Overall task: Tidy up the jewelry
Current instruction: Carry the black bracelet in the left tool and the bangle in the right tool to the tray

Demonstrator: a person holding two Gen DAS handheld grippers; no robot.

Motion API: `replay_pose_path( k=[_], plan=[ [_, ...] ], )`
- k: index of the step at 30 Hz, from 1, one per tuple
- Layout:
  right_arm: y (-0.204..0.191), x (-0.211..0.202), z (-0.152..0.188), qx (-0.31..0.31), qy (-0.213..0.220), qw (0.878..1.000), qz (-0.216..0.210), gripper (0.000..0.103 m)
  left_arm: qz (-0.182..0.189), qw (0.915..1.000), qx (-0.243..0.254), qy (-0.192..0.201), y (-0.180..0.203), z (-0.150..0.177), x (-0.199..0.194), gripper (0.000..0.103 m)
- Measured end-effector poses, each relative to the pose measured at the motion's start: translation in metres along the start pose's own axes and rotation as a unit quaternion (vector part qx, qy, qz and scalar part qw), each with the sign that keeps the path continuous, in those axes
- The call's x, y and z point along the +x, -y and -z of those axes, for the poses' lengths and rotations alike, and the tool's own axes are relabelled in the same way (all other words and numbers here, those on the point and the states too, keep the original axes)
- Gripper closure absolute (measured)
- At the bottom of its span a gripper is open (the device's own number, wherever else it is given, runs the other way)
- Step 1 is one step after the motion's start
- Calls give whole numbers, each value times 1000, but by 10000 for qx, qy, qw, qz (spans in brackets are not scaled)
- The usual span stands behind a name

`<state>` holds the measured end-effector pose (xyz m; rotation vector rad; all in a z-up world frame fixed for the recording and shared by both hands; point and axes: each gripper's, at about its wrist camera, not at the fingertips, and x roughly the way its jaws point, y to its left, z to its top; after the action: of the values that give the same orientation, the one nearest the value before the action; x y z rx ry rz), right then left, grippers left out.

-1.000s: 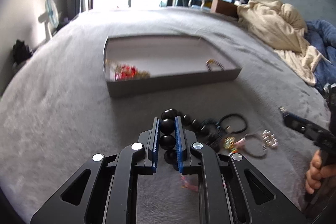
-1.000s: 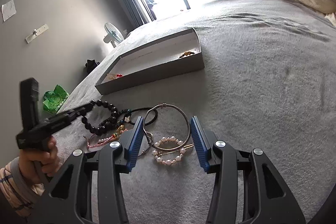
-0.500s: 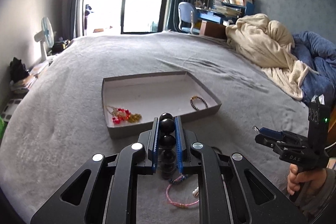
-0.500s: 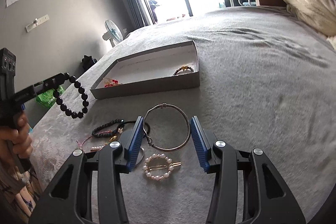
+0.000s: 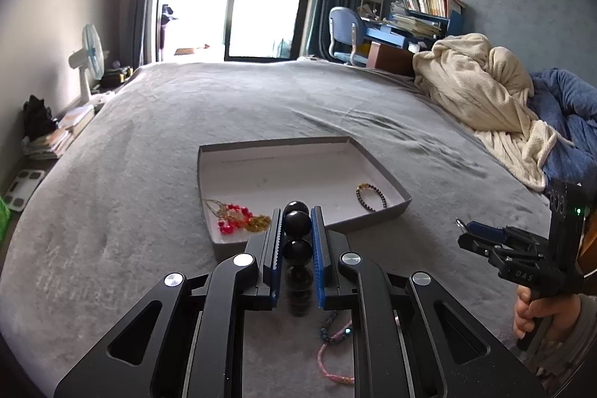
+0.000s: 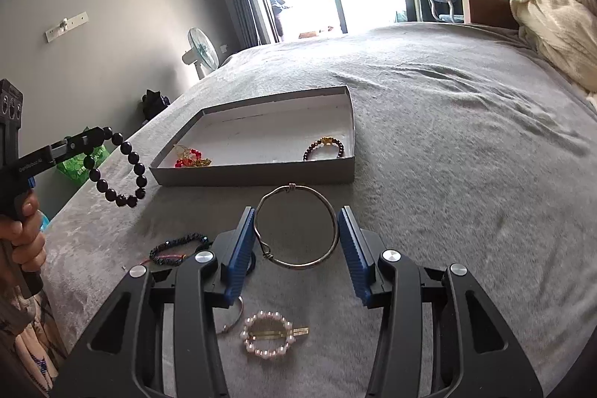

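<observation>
Left gripper (image 5: 296, 241) clamps black bead bracelet (image 6: 119, 170), near-left of tray (image 6: 261, 174). Carry over rim, release on bare floor. Right gripper (image 6: 298, 248) holds silver bangle (image 6: 296, 226), apparently edge-pinched.

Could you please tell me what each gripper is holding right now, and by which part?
The left gripper pinches the black round-bead bracelet by a few beads. The right gripper clasps the silver wire bangle across its width.
</observation>
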<state>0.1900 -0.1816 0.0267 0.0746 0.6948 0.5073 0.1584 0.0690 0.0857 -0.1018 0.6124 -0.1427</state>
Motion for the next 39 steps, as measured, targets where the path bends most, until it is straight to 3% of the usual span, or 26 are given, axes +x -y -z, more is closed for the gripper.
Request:
replay_pose_path(
  k=[21, 39],
  plan=[
    [-23, 81, -73, -623, -294, 9976, -56, 58, 74, 9991, 400, 79, 20, -67, 57, 88],
    [-29, 172, -97, -755, -839, 9936, 99, 58, -300, 9984, 102, -473, -15, -76, 156, 88]
  ],
)
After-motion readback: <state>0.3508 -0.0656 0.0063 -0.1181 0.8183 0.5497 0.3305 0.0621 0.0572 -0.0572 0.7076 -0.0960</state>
